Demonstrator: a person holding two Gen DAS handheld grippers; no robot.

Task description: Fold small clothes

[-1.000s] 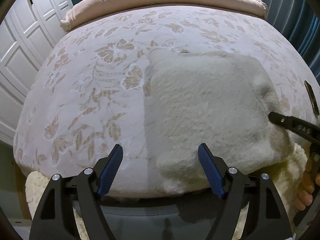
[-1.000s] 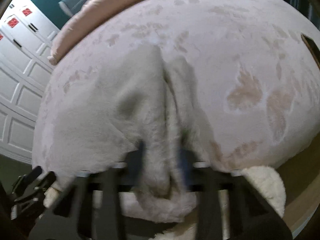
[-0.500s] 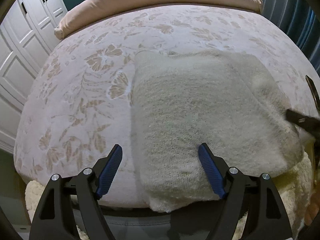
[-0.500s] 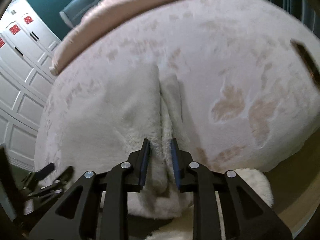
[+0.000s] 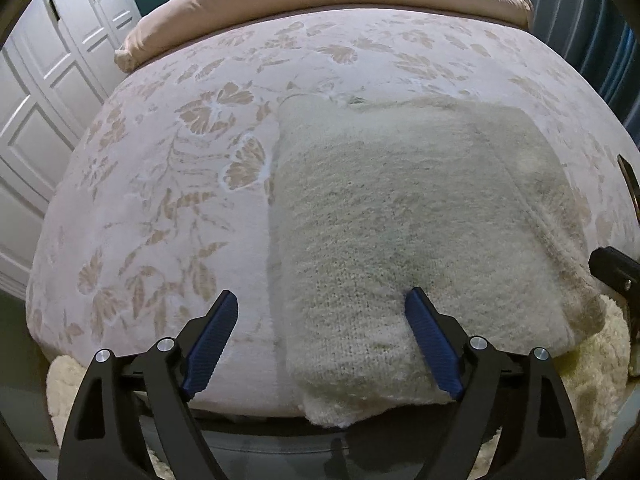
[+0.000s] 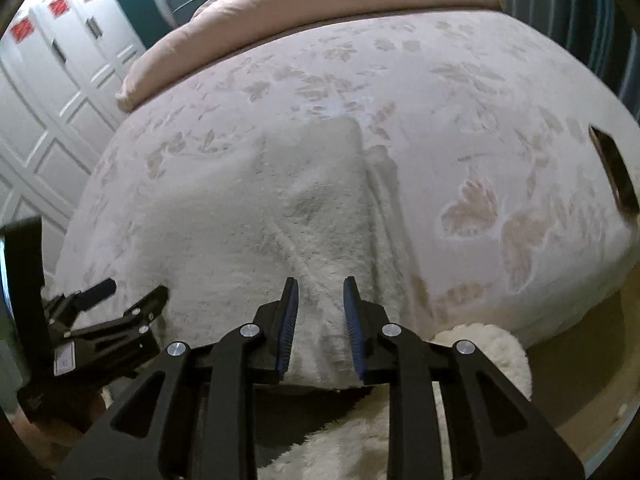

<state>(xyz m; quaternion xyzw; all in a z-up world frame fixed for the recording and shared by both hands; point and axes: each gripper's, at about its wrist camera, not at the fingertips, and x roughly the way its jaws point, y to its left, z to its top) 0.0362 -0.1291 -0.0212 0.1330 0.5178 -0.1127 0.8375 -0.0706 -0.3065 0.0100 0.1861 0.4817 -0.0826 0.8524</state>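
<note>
A fluffy cream knitted garment [image 5: 400, 220] lies folded into a rectangle on the bed, its near edge hanging over the bed's front edge. It also shows in the right wrist view [image 6: 280, 220]. My left gripper [image 5: 322, 340] is open and empty, over the garment's near left corner, its right finger above the cloth. My right gripper [image 6: 318, 320] is partly open over the garment's near right part, with no cloth pinched between its pads. The left gripper also shows at the lower left of the right wrist view [image 6: 132, 292].
The bed has a pink floral cover [image 5: 160, 200] and a pink rolled duvet [image 5: 320, 8] at the far end. A dark phone [image 6: 614, 168] lies on the right. White cupboard doors [image 5: 36, 120] stand to the left. A cream shaggy rug [image 6: 480, 360] lies below the bed.
My right gripper has opened and let go of the garment fold it pinched. The garment has settled flatter. My left gripper stayed open and shifted slightly.
</note>
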